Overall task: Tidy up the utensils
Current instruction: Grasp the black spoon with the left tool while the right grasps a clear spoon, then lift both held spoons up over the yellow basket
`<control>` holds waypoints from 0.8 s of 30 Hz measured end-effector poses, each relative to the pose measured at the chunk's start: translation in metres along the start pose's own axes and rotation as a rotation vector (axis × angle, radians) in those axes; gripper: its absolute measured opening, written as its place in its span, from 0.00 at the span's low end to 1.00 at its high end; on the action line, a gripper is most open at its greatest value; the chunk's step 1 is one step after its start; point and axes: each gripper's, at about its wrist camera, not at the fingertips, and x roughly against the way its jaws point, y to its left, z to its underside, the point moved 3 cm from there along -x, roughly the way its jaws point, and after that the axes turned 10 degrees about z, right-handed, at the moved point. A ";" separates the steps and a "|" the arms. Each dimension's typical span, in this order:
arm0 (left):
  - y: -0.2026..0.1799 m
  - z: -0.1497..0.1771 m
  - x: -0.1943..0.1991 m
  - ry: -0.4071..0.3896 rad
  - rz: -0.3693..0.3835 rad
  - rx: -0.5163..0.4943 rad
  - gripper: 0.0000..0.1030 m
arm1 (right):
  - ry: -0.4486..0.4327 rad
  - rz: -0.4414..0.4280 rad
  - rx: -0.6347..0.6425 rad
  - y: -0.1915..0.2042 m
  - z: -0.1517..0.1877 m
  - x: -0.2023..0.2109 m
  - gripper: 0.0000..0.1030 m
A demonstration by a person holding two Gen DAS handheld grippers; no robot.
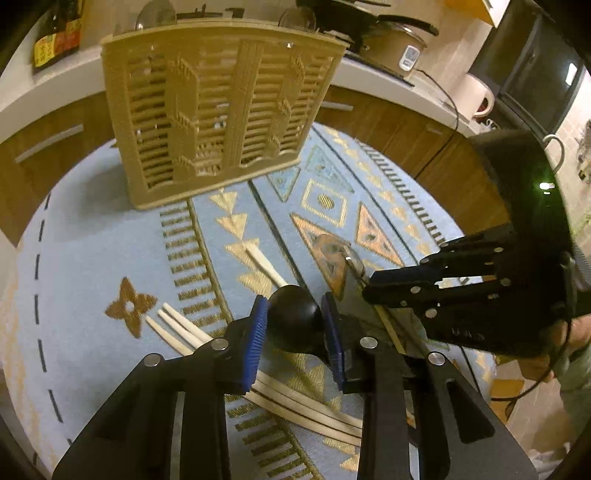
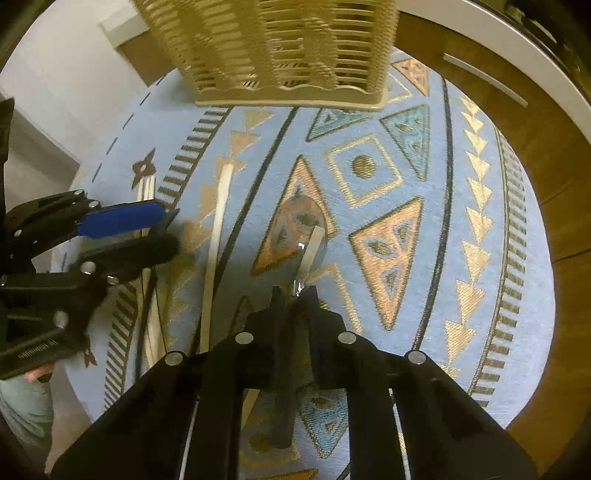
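Note:
My left gripper (image 1: pixel 293 325) is shut on the bowl of a black spoon (image 1: pixel 293 319), just above the patterned cloth. My right gripper (image 2: pixel 295 291) is shut on the handle of a shiny metal spoon (image 2: pixel 301 229), whose bowl lies ahead of the fingertips on the cloth; it also shows in the left wrist view (image 1: pixel 334 258). The beige slatted utensil holder (image 1: pixel 218 110) stands upright at the far side of the table, and its base shows in the right wrist view (image 2: pixel 291 55). Pale wooden chopsticks (image 1: pixel 177 328) lie on the cloth under my left gripper, and one more (image 2: pixel 218 229) lies between the grippers.
A round table with a blue patterned cloth (image 1: pixel 92 258) holds everything. Behind it runs a white counter (image 1: pixel 388 79) with wooden cabinets, pots, a bottle (image 1: pixel 55 33) and a white kettle (image 1: pixel 480 98). A black appliance (image 1: pixel 532 62) stands at the far right.

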 end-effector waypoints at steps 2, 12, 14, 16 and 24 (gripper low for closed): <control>0.000 0.000 0.005 -0.007 0.005 -0.005 0.05 | -0.018 -0.026 -0.025 -0.013 0.000 0.005 0.10; 0.007 -0.004 0.020 -0.068 0.022 0.036 0.00 | -0.168 -0.123 -0.080 -0.037 0.010 0.048 0.10; 0.006 -0.005 0.032 -0.108 0.021 0.033 0.00 | -0.202 -0.132 -0.079 -0.039 0.012 0.060 0.10; 0.001 -0.009 0.045 -0.152 0.027 0.026 0.00 | -0.250 -0.137 -0.071 -0.033 0.008 0.071 0.10; -0.034 -0.055 0.121 -0.436 -0.068 -0.089 0.00 | -0.533 -0.118 -0.052 -0.022 -0.018 0.147 0.10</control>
